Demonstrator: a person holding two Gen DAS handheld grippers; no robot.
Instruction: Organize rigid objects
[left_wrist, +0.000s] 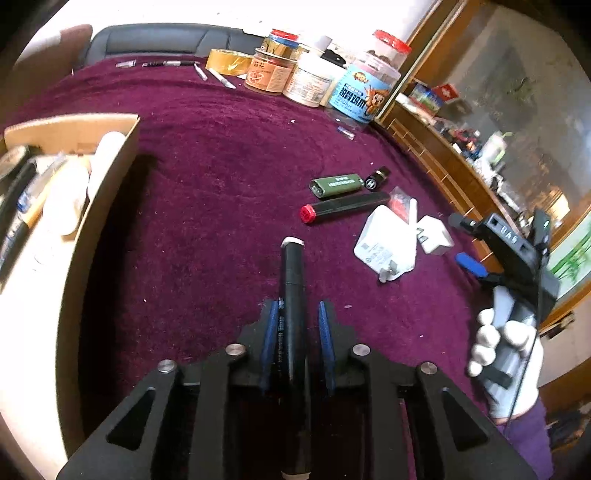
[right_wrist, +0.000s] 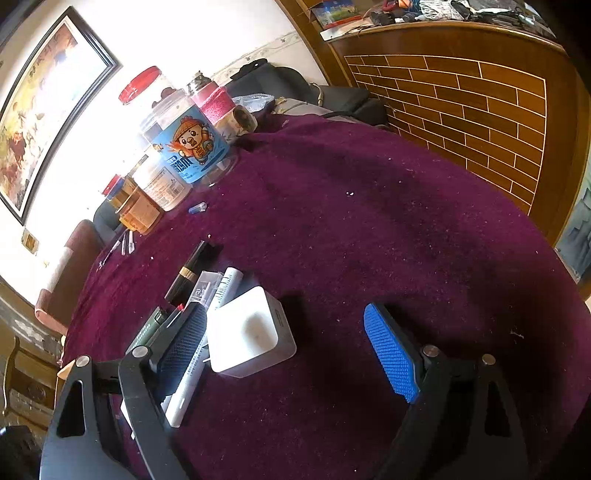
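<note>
My left gripper (left_wrist: 295, 314) holds a black pen with a white tip (left_wrist: 293, 280) between its blue pads, above the purple cloth. A cardboard box (left_wrist: 107, 192) with items inside stands to its left. A green lighter (left_wrist: 334, 184), a black marker with a red cap (left_wrist: 343, 208), a large white charger (left_wrist: 386, 243) and a small white charger (left_wrist: 436, 236) lie to the right. My right gripper (right_wrist: 288, 343) is open over the cloth, with a white cube charger (right_wrist: 251, 332) between its fingers, nearer the left finger (right_wrist: 181, 343). It also shows in the left wrist view (left_wrist: 509, 254).
Jars and tubs (left_wrist: 306, 77) and a tape roll (left_wrist: 229, 61) stand at the table's far edge, with pens (left_wrist: 218, 75) beside them. A black lipstick tube (right_wrist: 186, 273) and white tubes (right_wrist: 225, 284) lie by the charger. A wooden cabinet (right_wrist: 461, 103) stands beyond the table.
</note>
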